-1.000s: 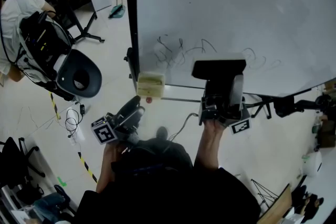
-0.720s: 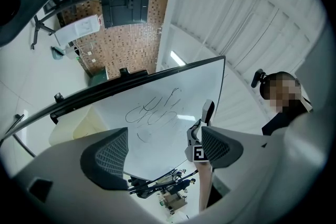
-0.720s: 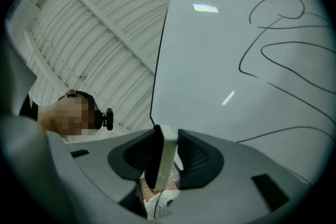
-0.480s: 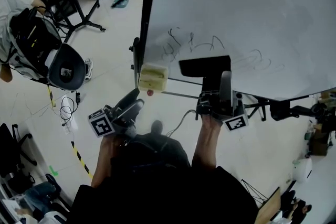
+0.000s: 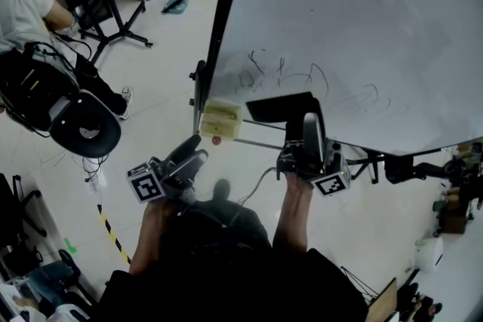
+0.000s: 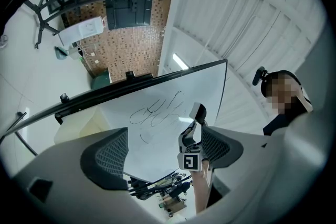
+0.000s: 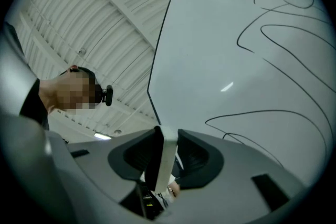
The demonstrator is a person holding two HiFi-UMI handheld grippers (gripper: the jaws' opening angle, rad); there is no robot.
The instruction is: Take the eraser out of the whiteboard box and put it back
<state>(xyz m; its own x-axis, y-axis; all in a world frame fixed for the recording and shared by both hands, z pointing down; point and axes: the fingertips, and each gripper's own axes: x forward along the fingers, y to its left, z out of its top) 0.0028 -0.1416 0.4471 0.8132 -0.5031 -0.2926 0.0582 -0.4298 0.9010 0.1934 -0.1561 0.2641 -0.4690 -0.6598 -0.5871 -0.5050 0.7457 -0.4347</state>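
In the head view the whiteboard (image 5: 362, 26) runs off the top and right edges, its scribbles (image 5: 283, 75) too faint to read, the right tongs (image 5: 308, 124) cover the near end of the eraser (image 5: 279, 108), and the inside of the whiteboard box (image 5: 221, 121) is too small to make out.

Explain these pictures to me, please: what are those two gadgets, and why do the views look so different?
No robot here: a person holds a two-jaw gripper in each hand. The head view comes from a camera on the person's head, looking down at the arms, the floor and a whiteboard with black scribbles. The other two views come from cameras riding on the grippers, looking along their jaws. The left gripper is open and empty; beyond its jaws you see the board. The right gripper is clamped on a flat dark eraser, held up by the board. The pale box at the board's lower corner is apart from it.
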